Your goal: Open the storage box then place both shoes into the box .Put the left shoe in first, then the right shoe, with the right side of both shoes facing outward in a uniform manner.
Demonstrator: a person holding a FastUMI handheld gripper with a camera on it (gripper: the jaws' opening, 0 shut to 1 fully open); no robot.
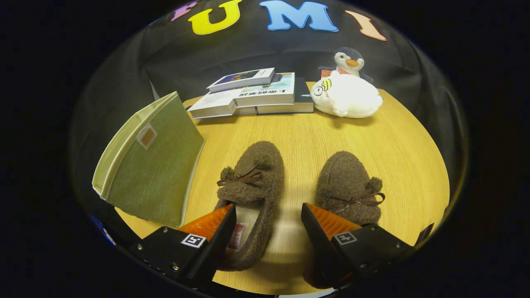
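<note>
The hand-held gripper [268, 231] hovers low over the bench [405, 157] with its fingers spread wide and gripping nothing. The heel end of the left shoe [252, 194] lies between the fingers, closer to the left finger; its opening faces up. The right shoe [350, 188] lies just beside the right finger, partly behind it, parallel to the left shoe and apart from it. Both toes point away from the gripper.

The storage box [153, 165] stands to the left of the left shoe, near it. It appears folded flat or closed, tilted, with one fabric face toward the shoes. Whether it touches the shoe cannot be told.

Step in hand, as judged: open the storage box. Neither shoe is in it yet.

Procedure advice:
- Turn the gripper toward the box before closing on anything; the shoes come later.
- Pinch a rim edge or a wall panel, not the flat face.
- Pull slowly; the light fabric box may slide or tip.
- Keep the box clear of the left shoe while it unfolds.

Count, near to far:
- Shoes: two.
- Storage box: one.
- Books [252, 93]: a stack at the far side of the bench; about four, exact count uncertain.
- Plush toys: two, a white plush [348, 97] beside the books and a penguin plush [349, 61] behind it.
</note>
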